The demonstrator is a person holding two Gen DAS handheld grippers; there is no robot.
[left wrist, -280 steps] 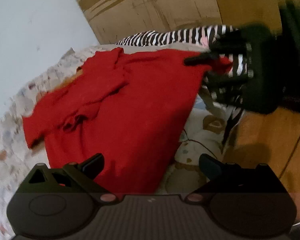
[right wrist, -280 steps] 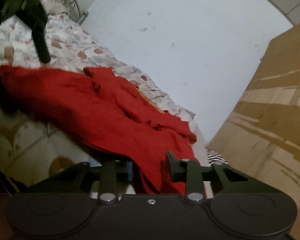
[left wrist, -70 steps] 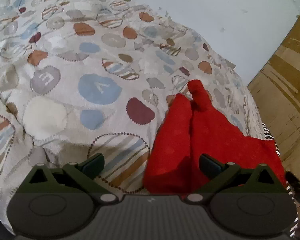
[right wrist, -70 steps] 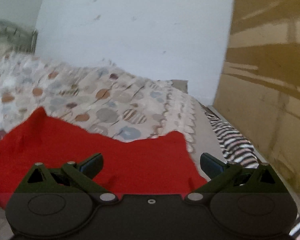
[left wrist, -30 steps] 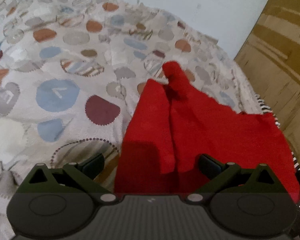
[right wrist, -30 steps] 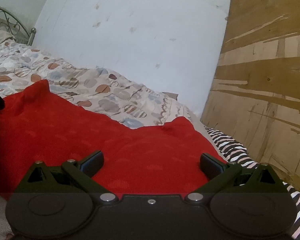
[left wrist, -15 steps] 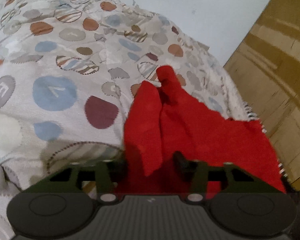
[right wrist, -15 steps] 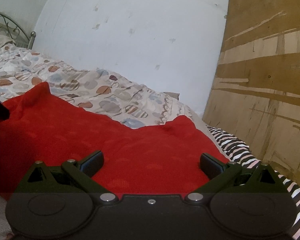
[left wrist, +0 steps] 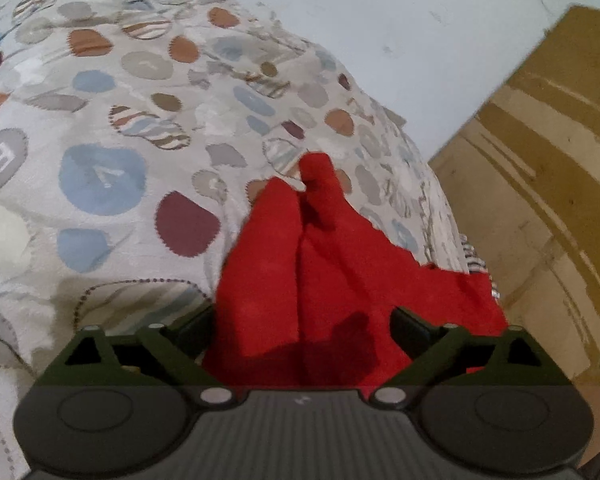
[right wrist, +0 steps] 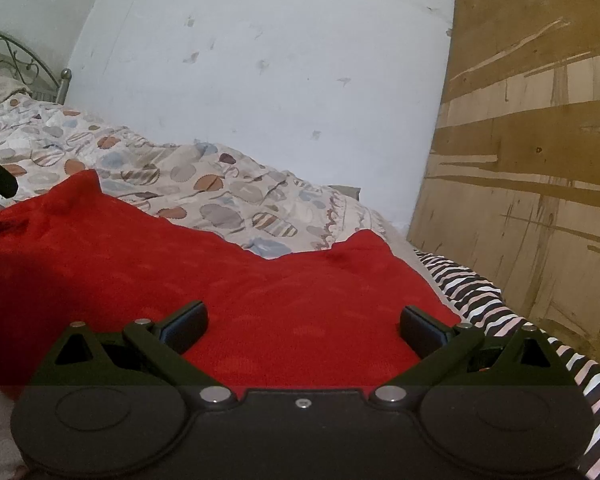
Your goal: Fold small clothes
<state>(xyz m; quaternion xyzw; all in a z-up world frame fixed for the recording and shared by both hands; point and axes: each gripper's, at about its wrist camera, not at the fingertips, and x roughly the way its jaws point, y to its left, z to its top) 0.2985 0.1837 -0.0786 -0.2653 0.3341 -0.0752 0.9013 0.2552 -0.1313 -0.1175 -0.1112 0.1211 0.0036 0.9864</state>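
The red garment (left wrist: 340,272) lies on the bed's patterned quilt (left wrist: 112,140), directly ahead of both grippers, and by the look of it the folding is partway done: from the left wrist view the cloth is doubled on itself, with a lengthwise crease running away from the left gripper (left wrist: 302,322) and a small peak at the far end, while from the right wrist view it reads as a broad, fairly flat slab. At least one more fold probably remains, and a zebra-striped garment (right wrist: 472,292) off to the right of the right gripper (right wrist: 302,322) looks not yet folded. The left gripper's jaws are opening, nearly at full width, with the near edge of the red cloth between them but no pad pressing on it. The right gripper stands wide open just above the cloth, holding nothing. Hidden points: each gripper body covers the near hem, so how neatly the layers line up there cannot be told; the far corners blur in the fisheye; the striped piece is cut off by the frame edge and by the wooden board (right wrist: 540,180) beyond it.
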